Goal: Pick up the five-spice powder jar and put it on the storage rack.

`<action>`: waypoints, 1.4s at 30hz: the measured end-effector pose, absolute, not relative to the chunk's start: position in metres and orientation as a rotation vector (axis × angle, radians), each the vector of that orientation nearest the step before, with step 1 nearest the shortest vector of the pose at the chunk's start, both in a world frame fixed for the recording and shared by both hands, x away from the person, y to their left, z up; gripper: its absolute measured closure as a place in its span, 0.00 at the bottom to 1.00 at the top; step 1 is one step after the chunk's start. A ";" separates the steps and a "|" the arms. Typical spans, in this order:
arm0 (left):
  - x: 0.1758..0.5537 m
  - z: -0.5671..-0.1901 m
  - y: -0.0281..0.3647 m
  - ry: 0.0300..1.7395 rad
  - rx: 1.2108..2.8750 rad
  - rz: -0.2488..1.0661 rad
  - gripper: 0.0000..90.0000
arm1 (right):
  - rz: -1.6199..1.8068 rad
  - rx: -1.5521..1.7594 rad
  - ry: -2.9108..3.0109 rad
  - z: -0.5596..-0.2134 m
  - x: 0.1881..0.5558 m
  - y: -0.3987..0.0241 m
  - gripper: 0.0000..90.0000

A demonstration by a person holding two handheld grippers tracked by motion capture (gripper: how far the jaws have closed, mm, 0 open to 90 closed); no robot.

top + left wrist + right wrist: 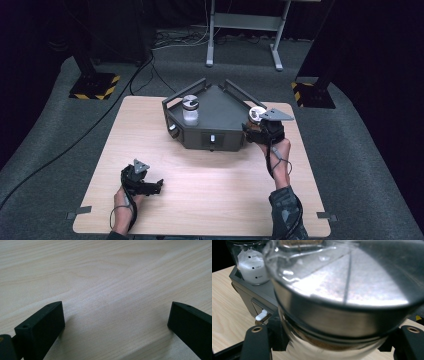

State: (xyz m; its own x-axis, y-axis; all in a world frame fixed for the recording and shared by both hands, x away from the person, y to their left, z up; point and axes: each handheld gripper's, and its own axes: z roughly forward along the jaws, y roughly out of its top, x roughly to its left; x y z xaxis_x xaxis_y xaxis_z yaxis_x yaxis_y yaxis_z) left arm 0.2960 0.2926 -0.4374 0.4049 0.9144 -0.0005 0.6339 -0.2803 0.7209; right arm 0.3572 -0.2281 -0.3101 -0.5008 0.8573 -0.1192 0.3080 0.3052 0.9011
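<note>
Right gripper (261, 125) fingers clamped on glass jar (332, 302) with metal lid, brown contents, at right corner of grey tray (220, 107). Second jar (190, 111) with white powder stands in tray's left corner; scale marks printed on it, unreadable. Left gripper (150, 186) fingers spread wide, empty, low over bare counter (210, 190).

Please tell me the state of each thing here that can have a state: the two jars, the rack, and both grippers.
Right gripper: shut on the brown jar, at the rack's right corner.
Brown jar: lid on, held between the fingers.
White jar: lid on, upright in the rack, partly filled with white powder.
Rack: flat on the table.
Left gripper: open, holding nothing, low over the table.
</note>
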 end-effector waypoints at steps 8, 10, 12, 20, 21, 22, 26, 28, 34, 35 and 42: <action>0.296 -0.437 0.293 1.314 2.018 0.559 0.01 | 1.172 1.031 1.972 -0.306 0.364 -0.225 0.33; 0.296 -0.437 0.293 1.314 2.018 0.558 0.01 | 1.172 1.028 1.975 -0.306 0.367 -0.224 0.33; 0.296 -0.437 0.293 1.314 2.018 0.559 0.01 | 1.173 1.030 1.977 -0.305 0.369 -0.222 0.33; 0.296 -0.437 0.293 1.314 2.018 0.559 0.01 | 1.178 1.035 1.987 -0.305 0.377 -0.218 0.33; 0.296 -0.437 0.293 1.314 2.017 0.559 0.01 | 1.180 1.035 1.988 -0.305 0.378 -0.218 0.33; 0.296 -0.437 0.293 1.314 2.018 0.559 0.01 | 1.181 1.037 1.989 -0.305 0.379 -0.217 0.33; 0.296 -0.437 0.293 1.314 2.018 0.559 0.01 | 1.177 1.041 1.993 -0.305 0.382 -0.215 0.33; 0.296 -0.437 0.293 1.314 2.018 0.559 0.01 | 1.177 1.043 1.994 -0.304 0.384 -0.214 0.33; 0.296 -0.437 0.293 1.314 2.017 0.559 0.01 | 1.180 1.052 1.997 -0.303 0.390 -0.212 0.33; 0.296 -0.438 0.293 1.314 2.017 0.559 0.01 | 1.180 1.054 1.998 -0.303 0.391 -0.211 0.33; 0.296 -0.438 0.293 1.314 2.016 0.559 0.01 | 1.181 1.060 2.004 -0.302 0.398 -0.207 0.33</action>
State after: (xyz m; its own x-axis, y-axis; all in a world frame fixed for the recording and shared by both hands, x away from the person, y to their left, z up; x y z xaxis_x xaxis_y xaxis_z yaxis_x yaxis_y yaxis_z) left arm 0.2957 0.2925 -0.4376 0.4044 0.9146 -0.0012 0.6331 -0.2790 0.7220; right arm 0.3978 -0.2073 -0.3024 -0.5185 0.8511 -0.0817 0.3406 0.2933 0.8933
